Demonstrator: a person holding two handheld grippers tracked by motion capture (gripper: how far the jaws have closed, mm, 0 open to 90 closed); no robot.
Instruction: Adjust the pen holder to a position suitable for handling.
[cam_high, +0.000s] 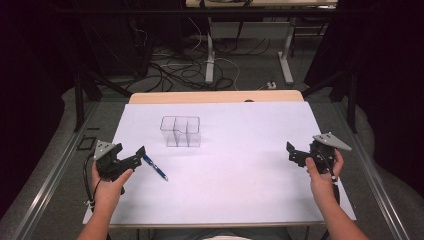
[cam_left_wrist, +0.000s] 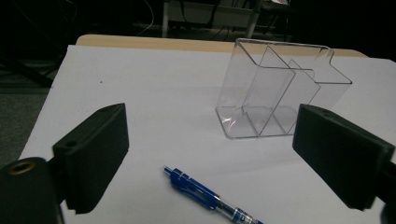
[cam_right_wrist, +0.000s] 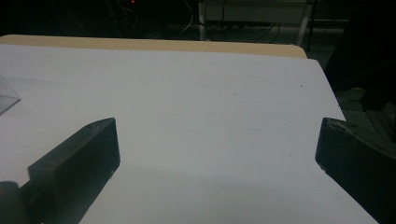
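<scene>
High view: the left gripper (cam_high: 134, 159) sits at the lower left of the frame, jaws spread, just beside the upper end of a blue pen (cam_high: 154, 167) that lies flat on the white table sheet (cam_high: 240, 190). A clear plastic organizer (cam_high: 181, 131) with inner dividers stands upright above centre, apart from the pen. The right gripper (cam_high: 296, 155) is at the right of the frame, well apart from both items, gripping nothing.

Left gripper view: both jaws stand wide apart and empty. The pen (cam_left_wrist: 210, 198) lies at bottom centre between them, slanting down to the right. The organizer (cam_left_wrist: 280, 91) stands at upper right, its compartments empty.

Right gripper view: jaws released, with bare sheet (cam_right_wrist: 210, 116) between them; a corner of the organizer (cam_right_wrist: 7, 98) shows at the left edge.

Judgement: the step in hand is the approach to the pen. The next move calls for lowering the left jaws astride the barrel, square to its axis, then closing.
</scene>
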